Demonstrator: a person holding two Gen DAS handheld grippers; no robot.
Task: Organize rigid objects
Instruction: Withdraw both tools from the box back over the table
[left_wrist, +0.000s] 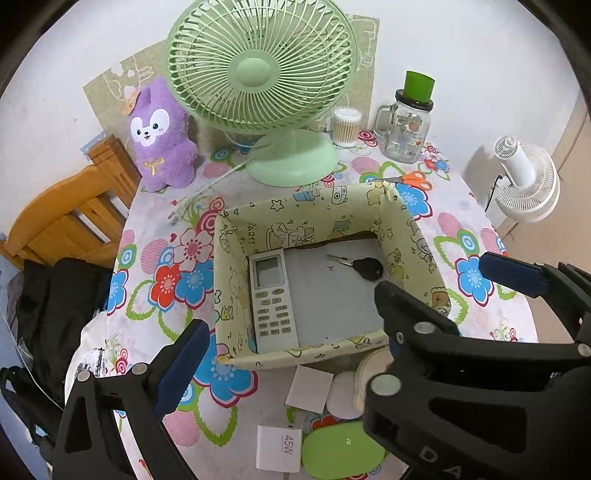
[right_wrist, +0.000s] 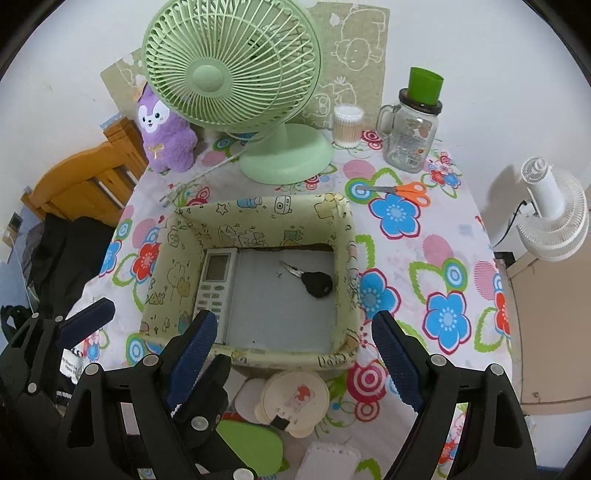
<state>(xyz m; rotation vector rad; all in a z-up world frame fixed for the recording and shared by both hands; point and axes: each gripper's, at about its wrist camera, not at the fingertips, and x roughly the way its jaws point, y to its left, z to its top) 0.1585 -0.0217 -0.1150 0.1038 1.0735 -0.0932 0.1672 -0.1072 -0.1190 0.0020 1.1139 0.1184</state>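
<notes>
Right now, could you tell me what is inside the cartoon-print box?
The cartoon-print box holds a white remote control and a black-headed key. The right gripper hides the remote's lower end.

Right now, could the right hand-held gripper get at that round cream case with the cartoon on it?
Probably yes. The right hand-held gripper is open and the cream case lies just below it, in front of the box, with nothing over it.

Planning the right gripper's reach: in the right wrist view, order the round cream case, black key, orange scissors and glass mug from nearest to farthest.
From the right gripper:
1. Round cream case, just below, in front of the box.
2. Black key, inside the box, right side.
3. Orange scissors, past the box, right.
4. Glass mug, at the far right edge.
</notes>
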